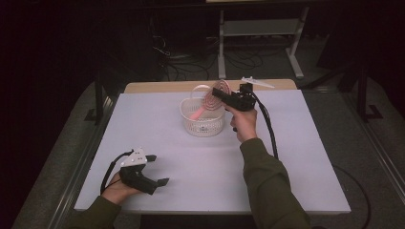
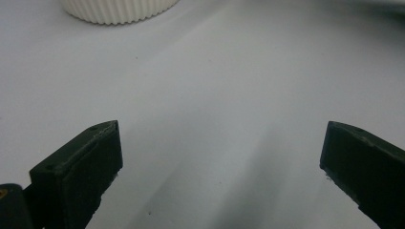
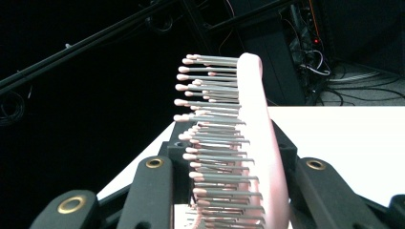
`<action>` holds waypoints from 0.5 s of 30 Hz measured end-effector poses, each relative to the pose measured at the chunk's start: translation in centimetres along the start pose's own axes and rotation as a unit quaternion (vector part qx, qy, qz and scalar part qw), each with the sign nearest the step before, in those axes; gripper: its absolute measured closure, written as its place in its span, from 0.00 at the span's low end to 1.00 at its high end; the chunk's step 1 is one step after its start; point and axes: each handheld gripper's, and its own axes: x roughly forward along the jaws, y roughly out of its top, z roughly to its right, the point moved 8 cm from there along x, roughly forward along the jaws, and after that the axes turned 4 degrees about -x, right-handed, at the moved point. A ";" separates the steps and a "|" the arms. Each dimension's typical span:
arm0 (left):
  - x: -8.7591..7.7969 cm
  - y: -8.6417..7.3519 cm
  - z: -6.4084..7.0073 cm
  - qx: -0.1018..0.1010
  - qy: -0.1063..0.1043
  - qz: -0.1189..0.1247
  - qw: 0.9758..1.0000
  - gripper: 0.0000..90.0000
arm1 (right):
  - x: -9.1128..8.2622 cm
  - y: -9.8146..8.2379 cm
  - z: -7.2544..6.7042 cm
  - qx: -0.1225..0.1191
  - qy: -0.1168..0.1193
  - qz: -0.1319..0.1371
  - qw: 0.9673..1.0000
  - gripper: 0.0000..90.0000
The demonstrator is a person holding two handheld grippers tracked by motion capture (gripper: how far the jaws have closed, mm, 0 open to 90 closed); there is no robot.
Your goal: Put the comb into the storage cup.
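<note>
A pink hairbrush (image 1: pixel 218 90) with grey, pink-tipped bristles is held above a white slatted basket (image 1: pixel 203 125) at the middle back of the white table (image 1: pixel 191 162). Its handle slants down into the basket. My right gripper (image 1: pixel 225 97) is shut on the brush head. In the right gripper view the hairbrush (image 3: pixel 258 129) stands upright between the jaws of the right gripper (image 3: pixel 234 164), bristles to the left. My left gripper (image 1: pixel 158 169) rests on the table at the near left, open, with nothing between its fingers. In its own view the left gripper (image 2: pixel 219 138) faces bare table, the basket (image 2: pixel 119 9) far ahead.
A small white plastic object (image 1: pixel 258 82) lies on the wooden strip behind the table. A metal stand (image 1: pixel 260 28) and cables are on the dark floor beyond. The right gripper's cable (image 1: pixel 270 129) trails along the person's green sleeve.
</note>
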 end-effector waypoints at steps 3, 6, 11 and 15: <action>0.0 0.0 0.0 0.000 -0.001 0.000 1.000 0.00 | 0.2 -0.2 0.0 -0.001 -0.001 -0.002 1.000 0.70; 0.0 0.0 0.0 0.001 -0.001 -0.001 1.000 0.00 | 0.4 -0.4 0.0 -0.006 -0.004 -0.005 1.000 0.70; 0.0 0.0 0.0 0.000 -0.001 0.000 1.000 0.00 | 0.6 -0.8 0.1 -0.004 -0.007 -0.008 1.000 0.70; 0.0 0.0 0.0 0.000 -0.001 0.000 1.000 0.00 | 0.8 -1.1 0.3 0.001 -0.009 -0.011 1.000 0.70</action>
